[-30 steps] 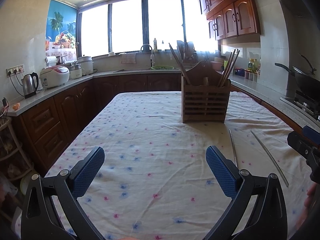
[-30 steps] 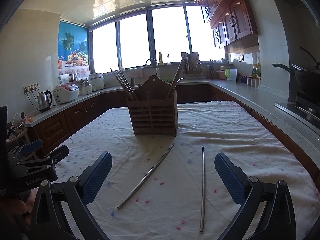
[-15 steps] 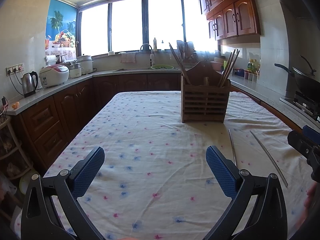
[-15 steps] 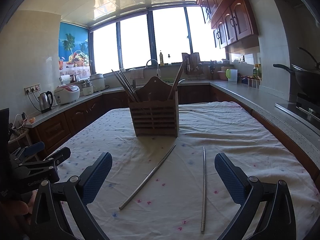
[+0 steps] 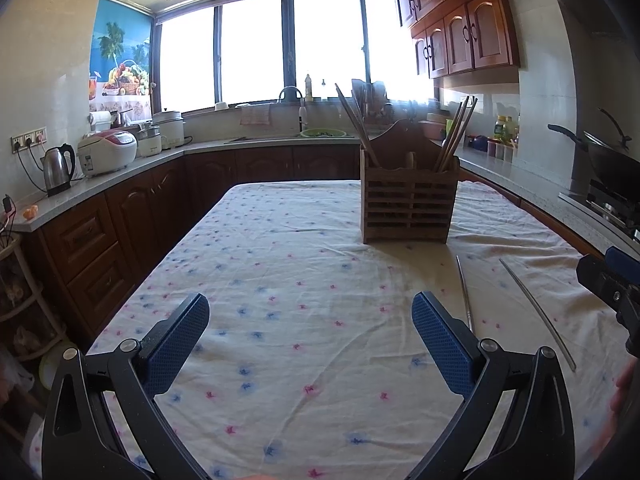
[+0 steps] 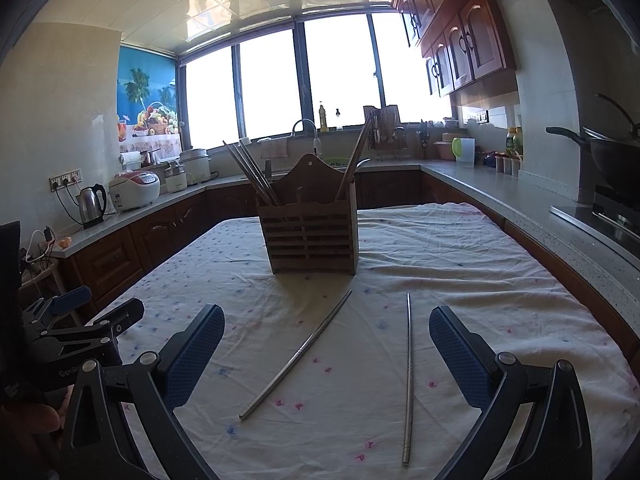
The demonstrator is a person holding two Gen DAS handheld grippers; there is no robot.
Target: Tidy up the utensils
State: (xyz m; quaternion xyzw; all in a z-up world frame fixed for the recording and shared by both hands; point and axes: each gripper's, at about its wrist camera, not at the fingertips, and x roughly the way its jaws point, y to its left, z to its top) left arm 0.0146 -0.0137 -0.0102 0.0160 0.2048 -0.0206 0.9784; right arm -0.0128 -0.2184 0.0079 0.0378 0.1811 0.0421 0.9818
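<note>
Your right gripper [image 6: 326,354] hovers with its blue pads spread wide and nothing between them; both metal chopsticks lie on the flowered tablecloth [image 6: 460,264] inside that gap, the slanted chopstick [image 6: 296,356] nearer your left pad, the straight chopstick [image 6: 408,376] nearer your right pad; I judge the pick-up has not begun, so choose one, come down over its middle with the pads either side across its length, and close firmly, since a thin round rod may roll or slip; the two sit apart, so you can take one without nudging the other. Beyond the tips stands the wooden utensil holder [image 6: 312,240], already bearing chopsticks that lean outward; approach its top from above to avoid them. Your left gripper [image 5: 310,334] is likewise wide apart and empty over bare cloth, well left of the chopsticks; the cloth's right edge and the counter [image 6: 560,224] lie beyond your right pad.
</note>
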